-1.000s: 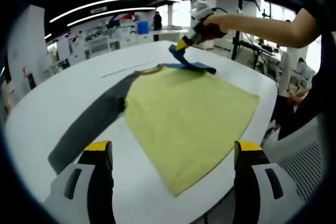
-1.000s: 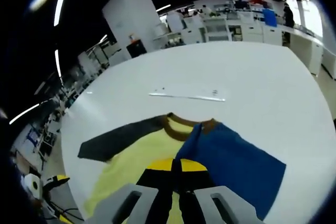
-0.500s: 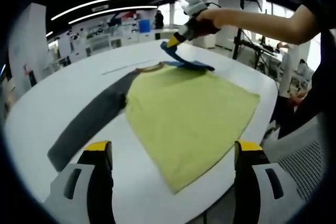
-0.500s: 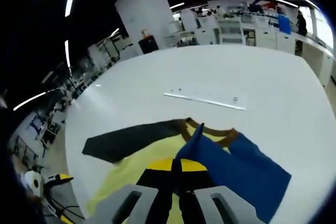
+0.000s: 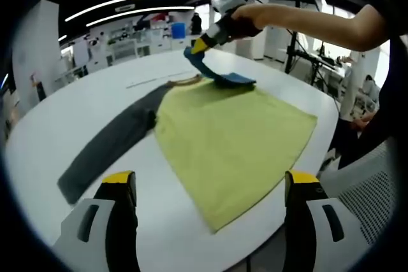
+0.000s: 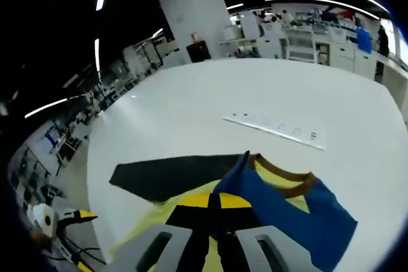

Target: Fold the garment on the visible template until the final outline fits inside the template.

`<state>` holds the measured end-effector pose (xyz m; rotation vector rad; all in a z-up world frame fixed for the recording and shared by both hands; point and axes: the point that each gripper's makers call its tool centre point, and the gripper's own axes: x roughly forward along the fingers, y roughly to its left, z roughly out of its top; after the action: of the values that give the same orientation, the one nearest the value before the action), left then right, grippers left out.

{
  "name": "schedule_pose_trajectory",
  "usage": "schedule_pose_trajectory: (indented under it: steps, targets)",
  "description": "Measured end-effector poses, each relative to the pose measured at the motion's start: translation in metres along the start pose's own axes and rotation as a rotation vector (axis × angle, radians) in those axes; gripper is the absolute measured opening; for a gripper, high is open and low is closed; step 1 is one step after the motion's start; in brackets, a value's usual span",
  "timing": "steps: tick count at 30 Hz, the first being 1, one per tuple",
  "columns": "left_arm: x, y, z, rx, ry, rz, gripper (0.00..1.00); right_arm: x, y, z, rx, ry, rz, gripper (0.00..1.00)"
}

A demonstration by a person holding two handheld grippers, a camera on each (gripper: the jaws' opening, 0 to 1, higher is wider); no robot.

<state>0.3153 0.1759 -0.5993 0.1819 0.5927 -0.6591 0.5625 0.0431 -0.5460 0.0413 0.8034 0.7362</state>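
A white table [image 5: 57,125] carries the garment [image 5: 229,138], spread flat with its yellow body toward the near edge, a grey sleeve [image 5: 108,148] stretched out to one side and a brown collar [image 6: 284,173] at the far end. A thin pale strip [image 6: 274,128] lies on the table beyond the collar; whether it belongs to the template cannot be told.

The blue sleeve [image 5: 220,76] is held up off the cloth by the right gripper [image 5: 201,46], whose jaws are clamped together on the sleeve's edge in the right gripper view. The left gripper [image 5: 207,186] hovers above the hem with its jaws wide apart and nothing between them.

The sleeve is judged best carried across the body and laid flat, its fold line kept straight along the side seam. The grip should be held until the cloth rests down, so no wrinkle is trapped. The body may need to be pinned by the left gripper against dragging.
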Motion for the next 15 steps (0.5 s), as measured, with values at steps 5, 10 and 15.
schedule_pose_trajectory:
  steps: [5,10,15]
  targets:
    - [-0.001,0.000,-0.002,-0.010,-0.002,0.003,0.93,0.008,0.008,0.000,-0.013,0.009,0.011,0.00]
    - [-0.002,0.001,-0.003,-0.016,-0.005,0.007,0.93,0.017,0.019,-0.002,-0.022,0.015,0.034,0.00]
    - [-0.003,0.004,-0.005,-0.020,-0.001,0.016,0.93,0.026,0.031,-0.009,-0.046,0.028,0.061,0.00]
